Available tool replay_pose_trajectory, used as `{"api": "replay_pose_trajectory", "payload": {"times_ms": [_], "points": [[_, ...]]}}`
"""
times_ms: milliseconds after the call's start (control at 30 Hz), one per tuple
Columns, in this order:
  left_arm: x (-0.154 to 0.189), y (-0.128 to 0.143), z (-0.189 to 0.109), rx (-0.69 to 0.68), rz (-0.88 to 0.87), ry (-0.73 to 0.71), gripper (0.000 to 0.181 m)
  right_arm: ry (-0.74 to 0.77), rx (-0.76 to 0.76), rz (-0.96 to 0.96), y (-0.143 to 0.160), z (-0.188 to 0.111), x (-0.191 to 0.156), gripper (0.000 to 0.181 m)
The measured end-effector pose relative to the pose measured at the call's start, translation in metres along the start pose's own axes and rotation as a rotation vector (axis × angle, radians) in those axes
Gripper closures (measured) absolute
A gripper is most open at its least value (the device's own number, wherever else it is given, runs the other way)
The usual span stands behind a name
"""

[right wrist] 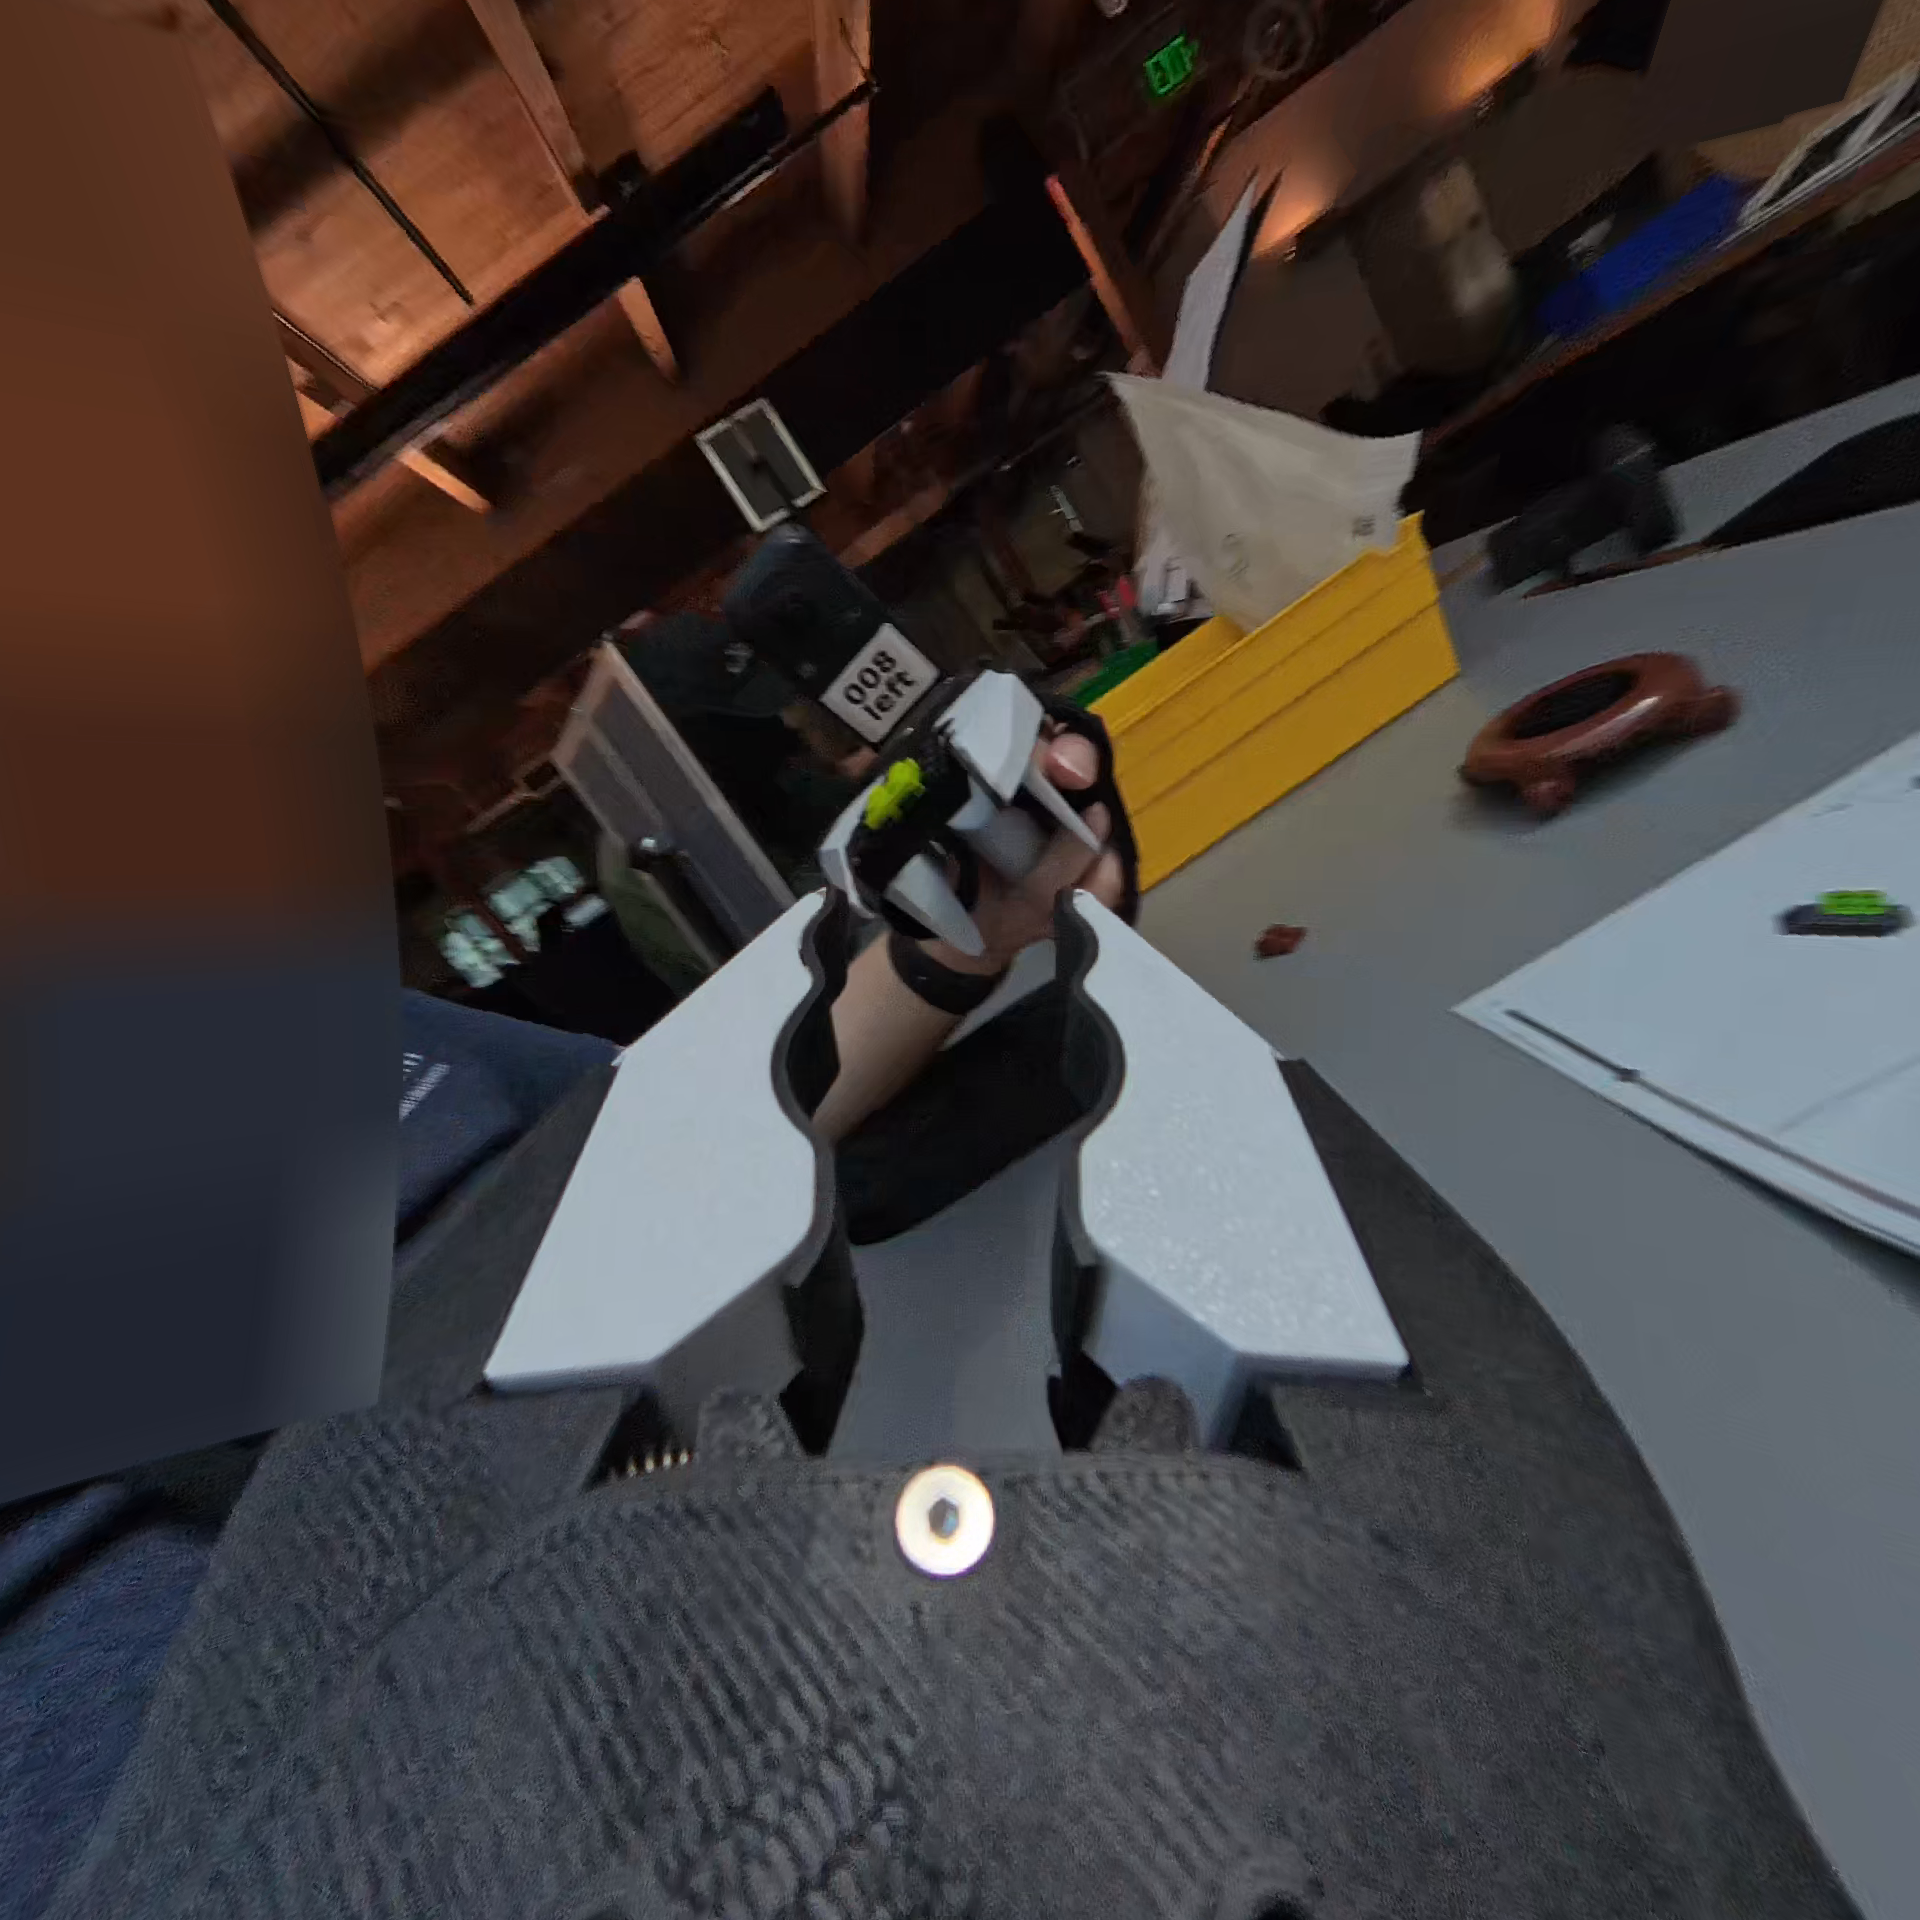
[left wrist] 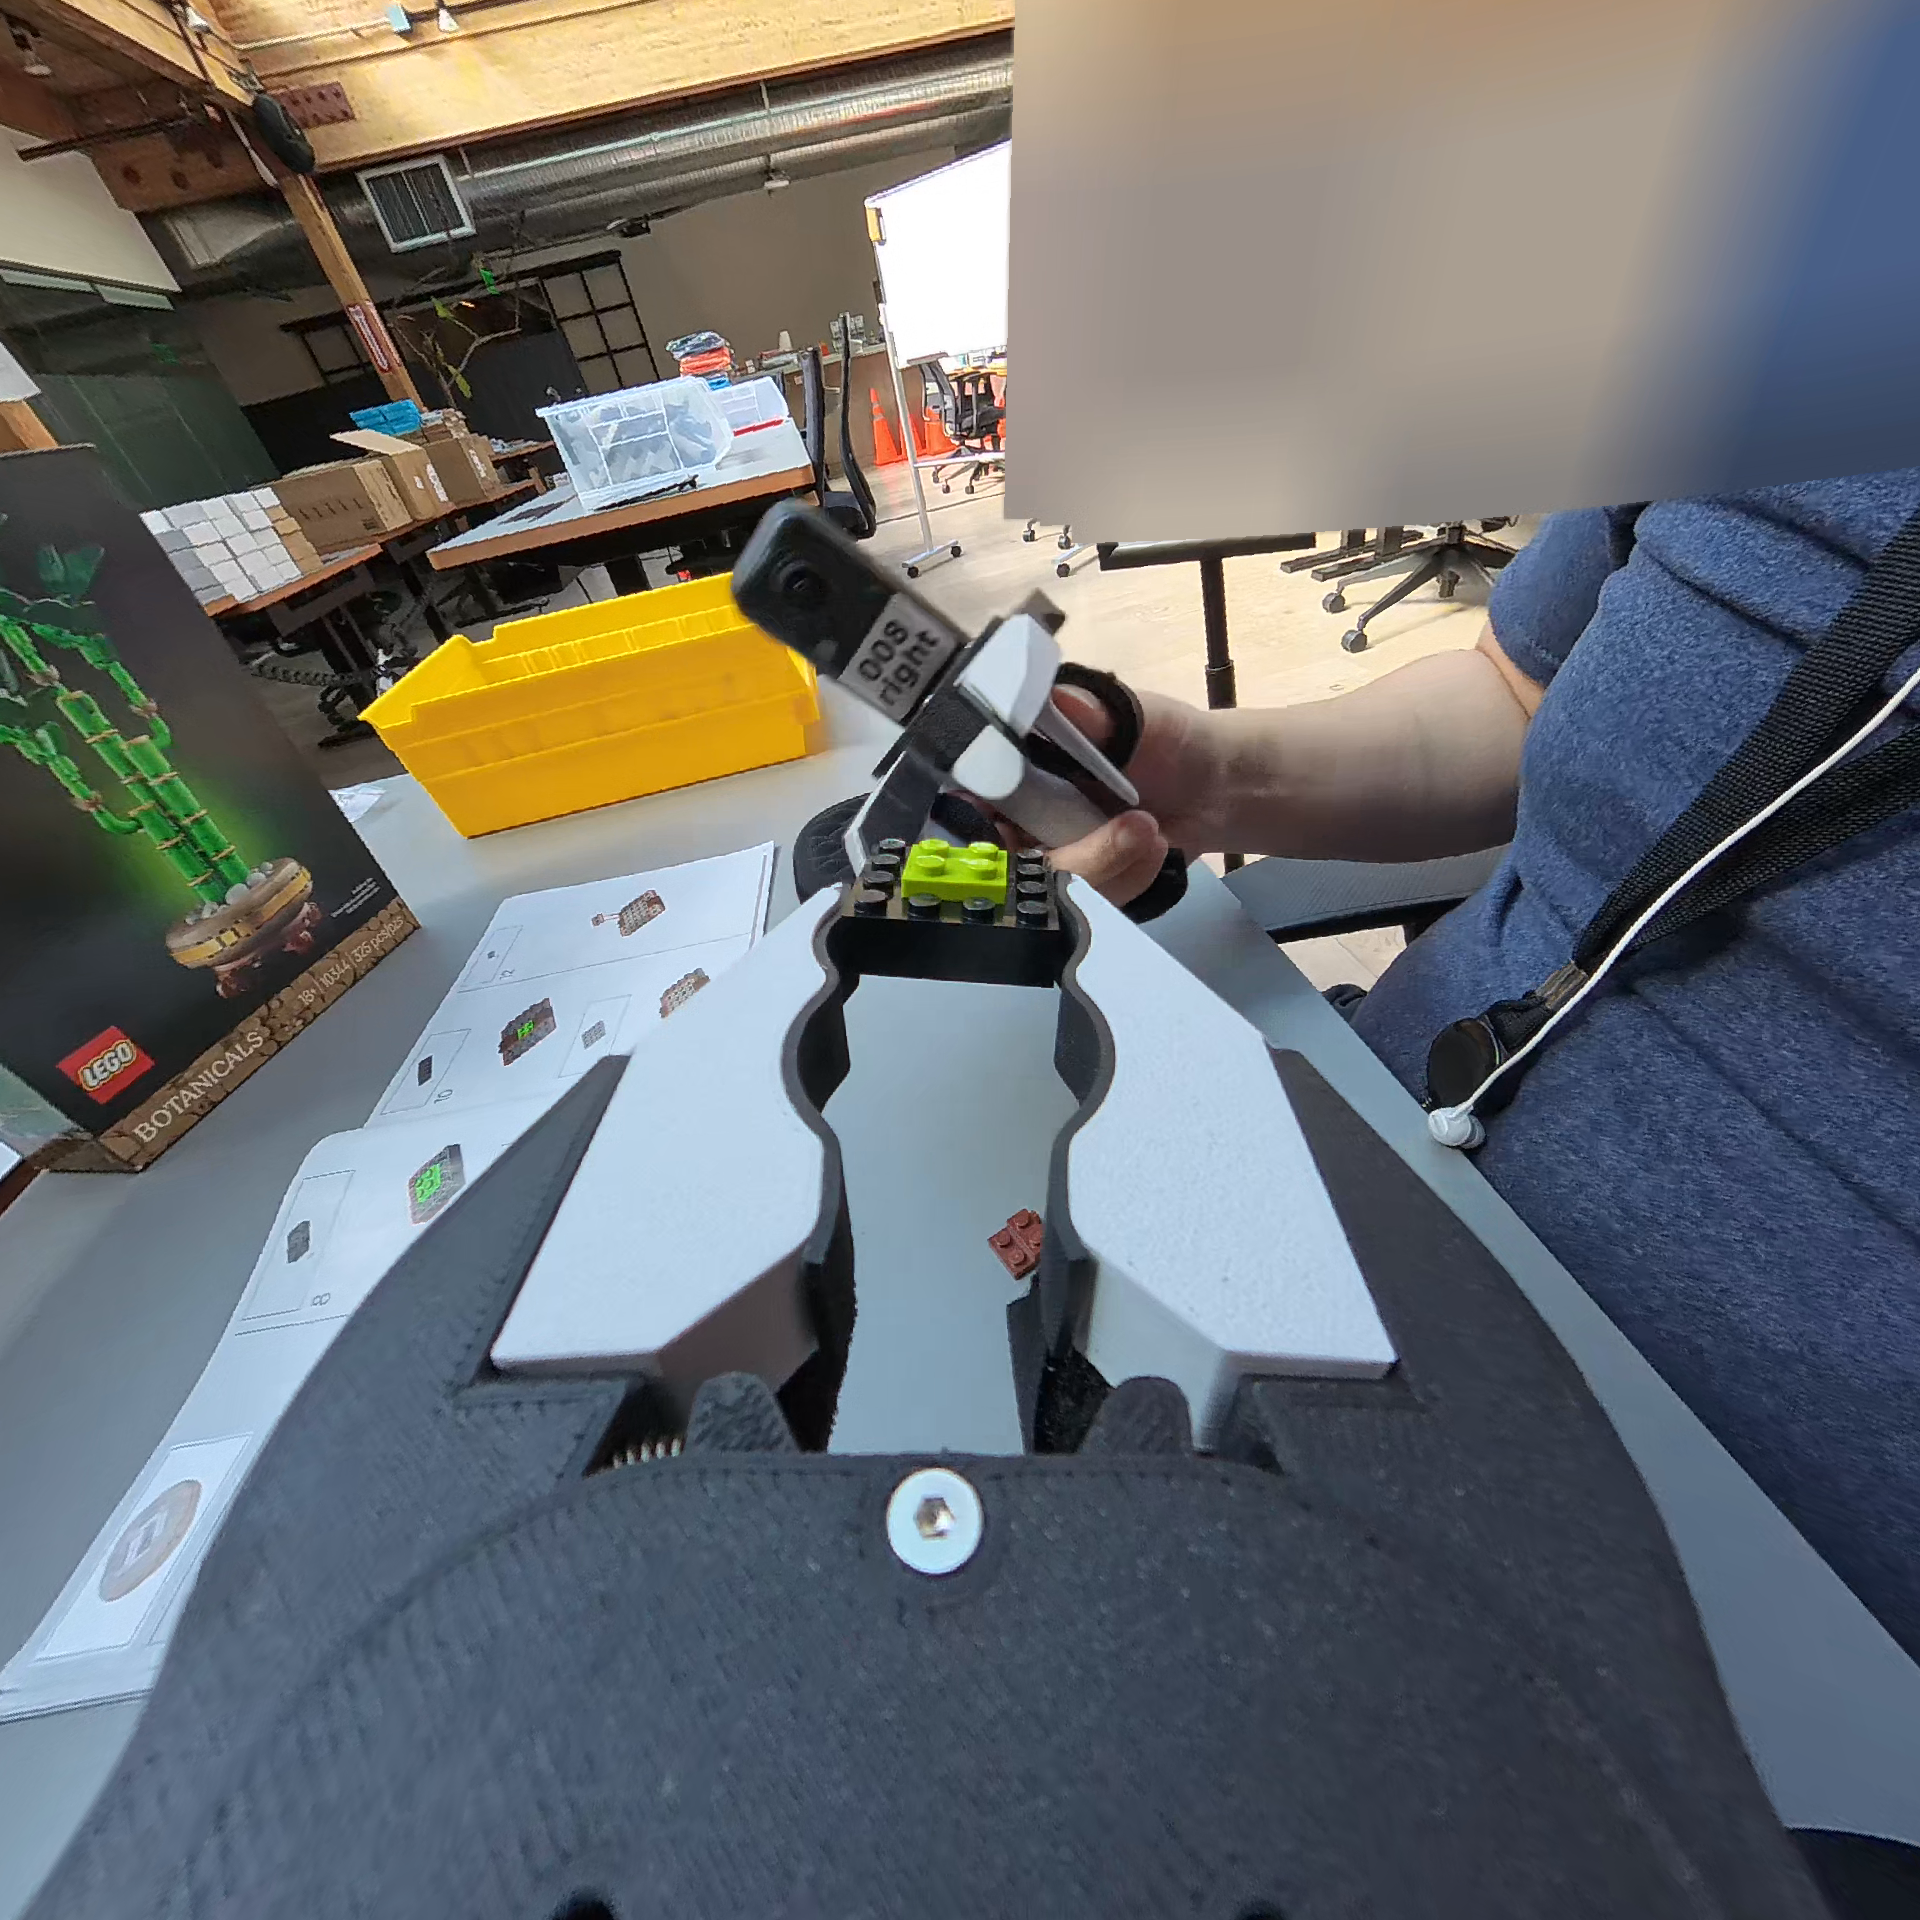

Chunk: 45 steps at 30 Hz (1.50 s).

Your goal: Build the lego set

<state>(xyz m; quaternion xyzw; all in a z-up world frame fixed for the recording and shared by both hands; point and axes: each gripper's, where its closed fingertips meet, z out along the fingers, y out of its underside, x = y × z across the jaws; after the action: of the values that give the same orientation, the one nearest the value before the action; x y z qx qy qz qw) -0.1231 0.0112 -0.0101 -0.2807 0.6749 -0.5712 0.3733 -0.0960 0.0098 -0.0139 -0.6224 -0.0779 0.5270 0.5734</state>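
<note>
My left gripper (left wrist: 951, 925) is shut on a black studded plate (left wrist: 945, 951) and holds it in the air above the table. A lime green brick (left wrist: 956, 871) sits on top of the plate. My right gripper (right wrist: 945, 925) is open and empty, and points at the left gripper (right wrist: 899, 831) from close by. In the left wrist view the right gripper (left wrist: 971, 805) hovers just behind the plate, held by a hand. A small reddish-brown brick (left wrist: 1018, 1242) lies on the grey table; it also shows in the right wrist view (right wrist: 1280, 940).
Instruction sheets (left wrist: 582, 997) lie on the table to the left of the plate. The set's box (left wrist: 156, 831) stands at the far left. A yellow bin (left wrist: 603, 707) stands at the back. A brown ring-shaped base (right wrist: 1600, 727) lies on the table (right wrist: 1455, 1299). A person in blue sits close by. Less than 4 cm separates the two grippers' tips.
</note>
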Motion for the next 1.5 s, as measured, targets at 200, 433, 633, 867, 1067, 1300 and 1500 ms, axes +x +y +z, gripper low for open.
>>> {"api": "replay_pose_trajectory", "payload": {"times_ms": [200,433,633,867,1067,1300,1500], "points": [[-0.012,0.0,-0.007,0.04,-0.055,-0.024,0.147,0.681,-0.419,-0.533,0.069,-0.023,0.059,0.136],[-0.011,-0.001,-0.006,0.032,-0.038,-0.035,0.147,0.781,-0.586,-0.361,0.116,-0.017,0.076,0.141],[-0.009,-0.001,-0.005,0.037,-0.052,-0.021,0.147,0.854,-0.611,-0.373,0.117,-0.019,0.084,0.147],[-0.007,0.007,-0.002,0.0,-0.049,-0.011,0.148,0.82,-0.654,-0.411,0.12,-0.023,0.083,0.166],[-0.005,0.014,0.003,-0.009,-0.112,0.02,0.147,0.416,-0.529,-0.547,0.043,-0.016,0.023,0.166],[0.004,-0.013,0.005,0.092,-0.114,0.04,0.147,0.126,-0.652,-0.543,-0.027,0.019,-0.04,0.166],[0.001,-0.017,0.003,0.095,-0.083,0.0,0.147,0.139,-0.808,-0.601,-0.012,0.032,-0.033,0.166]]}}
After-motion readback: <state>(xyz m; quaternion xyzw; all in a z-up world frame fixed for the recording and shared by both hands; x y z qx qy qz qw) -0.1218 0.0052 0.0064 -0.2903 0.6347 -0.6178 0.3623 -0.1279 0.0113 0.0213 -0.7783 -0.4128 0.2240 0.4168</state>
